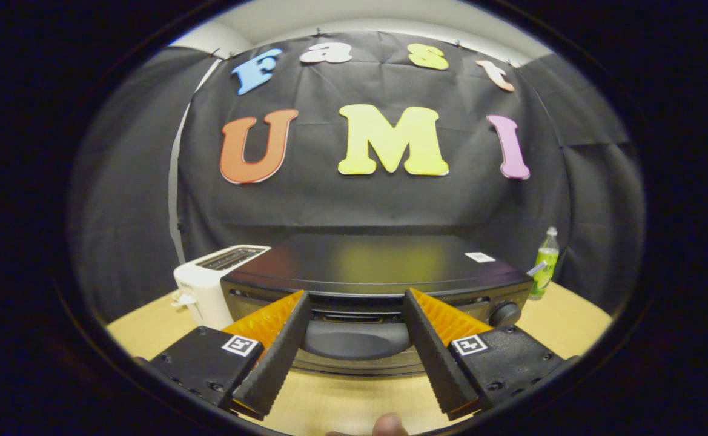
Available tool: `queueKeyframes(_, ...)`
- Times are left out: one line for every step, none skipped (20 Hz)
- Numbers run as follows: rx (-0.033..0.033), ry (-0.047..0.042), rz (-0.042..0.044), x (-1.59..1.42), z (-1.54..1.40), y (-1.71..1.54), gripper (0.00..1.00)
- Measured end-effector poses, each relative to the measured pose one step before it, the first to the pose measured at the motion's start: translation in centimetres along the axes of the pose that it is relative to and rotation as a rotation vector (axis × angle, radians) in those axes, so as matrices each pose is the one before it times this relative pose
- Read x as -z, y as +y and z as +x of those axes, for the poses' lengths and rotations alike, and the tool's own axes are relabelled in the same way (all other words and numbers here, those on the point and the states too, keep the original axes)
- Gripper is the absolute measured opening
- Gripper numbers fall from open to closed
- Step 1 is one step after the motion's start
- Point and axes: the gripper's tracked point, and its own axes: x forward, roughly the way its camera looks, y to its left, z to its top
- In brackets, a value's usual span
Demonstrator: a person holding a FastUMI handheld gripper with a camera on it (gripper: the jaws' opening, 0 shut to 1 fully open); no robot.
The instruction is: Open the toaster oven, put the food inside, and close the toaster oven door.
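Gripper (357, 300): fingers spread wide, holding nothing, tips reaching toward 12 o'clock and set on either side of the door handle without touching it. Toaster oven (378, 266): black, flat glossy top, standing on the worktop (572, 330) directly ahead of the fingers at 12 o'clock; door closed. Door handle (357, 339): broad dark curved grip on the oven's front, lying in the gap between the two fingers, just ahead of them. Control knob (504, 313): round, dark, on the oven's front panel at about 2 o'clock from the fingertips, just beyond the right finger. Sticker (479, 257): small, pale, on the oven's top toward its right rear corner. Toaster (211, 284): white, slotted top, upright on the worktop at about 10 o'clock, just beside the oven's left side. Bottle (545, 266): green, pale cap, upright at about 2 o'clock, near the oven's right rear corner. Worktop: light wood surface. Fingertip (390, 426): a person's, showing at 6 o'clock beneath the gripper.
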Motion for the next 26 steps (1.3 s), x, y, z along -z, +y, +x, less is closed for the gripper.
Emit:
queueKeyframes(-0.0043,0.00926,-0.02617,0.235,-0.252,0.148,1.0)
queueKeyframes(-0.00075,0.00208,-0.00479,0.05,-0.478,-0.089,1.0)
queueKeyframes(-0.00168,0.00599,0.00516,0.339,-0.499,-0.026,1.0)
queueKeyframes(-0.00204,0.01229,-0.00863,0.377,-0.712,0.124,1.0)
queueKeyframes(-0.00116,0.00653,-0.01575,0.312,-0.672,0.093,1.0)
queueKeyframes(-0.00022,0.0148,-0.0047,0.43,-0.774,0.068,1.0)
queueKeyframes(-0.00252,0.0093,-0.00101,0.412,-0.679,0.058,1.0)
queueKeyframes(-0.00294,0.01706,0.00141,0.684,-0.663,0.058,1.0)
queueKeyframes(-0.00244,0.01746,-0.00292,0.481,-0.655,0.162,1.0)
queueKeyframes(-0.00164,0.02007,-0.00383,0.713,-0.615,0.091,1.0)
queueKeyframes(-0.00385,0.0202,-0.00361,0.662,-0.557,0.104,1.0)
queueKeyframes(-0.00563,0.02297,0.00437,0.89,-0.35,0.065,1.0)
queueKeyframes(-0.00729,0.02664,0.00417,0.858,-0.451,0.06,1.0)
queueKeyframes(-0.01053,0.02413,0.00225,0.88,-0.353,0.16,1.0)
queueKeyframes(-0.01189,0.03337,-0.00103,0.856,-0.237,0.098,1.0)
queueKeyframes(-0.01223,0.03546,-0.00217,0.936,-0.137,0.156,1.0)
queueKeyframes(-0.00982,0.03276,0.00772,0.694,0.062,0.036,1.0)
queueKeyframes(-0.00618,0.03043,0.01193,0.523,0.136,-0.036,1.0)
queueKeyframes(0.00016,0.02058,0.01483,0.269,-0.034,-0.057,1.0)
queueKeyframes(0.00191,0.01213,0.01049,0.234,-0.033,-0.15,1.0)
queueKeyframes(0.00113,0.00043,0.00601,-0.07,-0.116,-0.048,1.0)
queueKeyframes(0.002,-0.00005,-0.00377,0.056,-0.141,0.03,1.0)
queueKeyframes(0.00001,-0.00277,-0.00311,-0.117,-0.182,-0.046,1.0)
queueKeyframes(0.00177,-0.00465,-0.00619,-0.282,-0.45,-0.043,1.0)
queueKeyframes(0.00288,-0.00307,-0.0034,-0.349,-0.642,-0.075,1.0)
queueKeyframes(-0.00134,-0.00438,-0.00045,-0.322,-0.917,0.131,1.0)
